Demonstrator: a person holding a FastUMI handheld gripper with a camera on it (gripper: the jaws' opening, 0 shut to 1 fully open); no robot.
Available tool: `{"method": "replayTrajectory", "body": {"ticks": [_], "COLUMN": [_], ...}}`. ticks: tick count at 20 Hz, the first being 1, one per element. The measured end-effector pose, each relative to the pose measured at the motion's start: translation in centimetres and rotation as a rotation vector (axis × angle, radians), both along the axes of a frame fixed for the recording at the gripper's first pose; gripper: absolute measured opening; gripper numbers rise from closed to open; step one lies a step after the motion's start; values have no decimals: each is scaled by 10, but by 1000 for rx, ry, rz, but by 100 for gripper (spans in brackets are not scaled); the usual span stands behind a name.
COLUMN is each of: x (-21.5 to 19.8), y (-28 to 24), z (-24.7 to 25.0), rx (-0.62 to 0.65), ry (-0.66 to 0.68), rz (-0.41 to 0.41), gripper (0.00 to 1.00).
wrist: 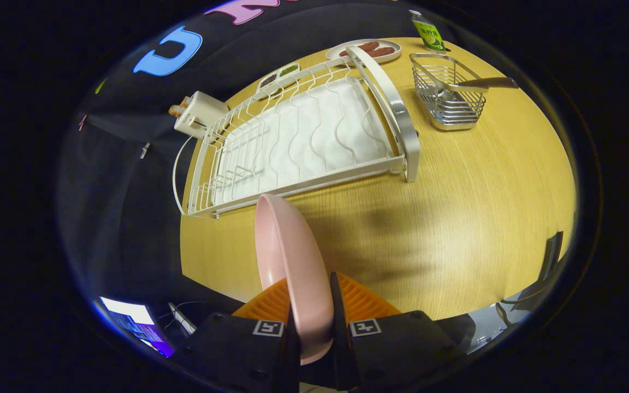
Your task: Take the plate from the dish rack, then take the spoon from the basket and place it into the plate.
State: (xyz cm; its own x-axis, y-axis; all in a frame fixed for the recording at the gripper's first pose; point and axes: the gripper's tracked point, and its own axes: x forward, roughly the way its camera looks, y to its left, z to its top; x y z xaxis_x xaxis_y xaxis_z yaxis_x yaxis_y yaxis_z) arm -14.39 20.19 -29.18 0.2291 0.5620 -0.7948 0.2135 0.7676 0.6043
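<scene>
The tongs are clamped on the pink plate, held on edge above the worktop, clear of the dish rack (now bare). Next, I judge: lay it flat, then fetch the spoon from the wire basket.

The single camera rides on the gripper, looking forward along its two fingers and tilted down onto a wooden table from above. The pink plate sits very near the lens. The dish rack lies beyond, the basket far right.
</scene>
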Motion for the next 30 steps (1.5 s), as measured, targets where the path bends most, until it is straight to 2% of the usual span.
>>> {"method": "replayTrajectory", "body": {"ticks": [6,10,12,13,15,17,20,23,26,30], "x": [5,0,0,-4,-4,1,4,12,28,58], "y": [25,30,26,20,9,4,-10,-40,-86,-162], "z": [-16,-27,-40,-44,-48,-46,-39,-28,-6,27], "rx": [165,210,168,138,103,101,65,-34,-158,-329], "ry": [-38,-49,-55,-64,-76,-88,-135,-244,-380,-525], "rz": [-48,-38,-30,-21,-20,-32,-22,-30,-77,-212], "gripper": [29,29,30,36,41,56,63,97,97,97]}}
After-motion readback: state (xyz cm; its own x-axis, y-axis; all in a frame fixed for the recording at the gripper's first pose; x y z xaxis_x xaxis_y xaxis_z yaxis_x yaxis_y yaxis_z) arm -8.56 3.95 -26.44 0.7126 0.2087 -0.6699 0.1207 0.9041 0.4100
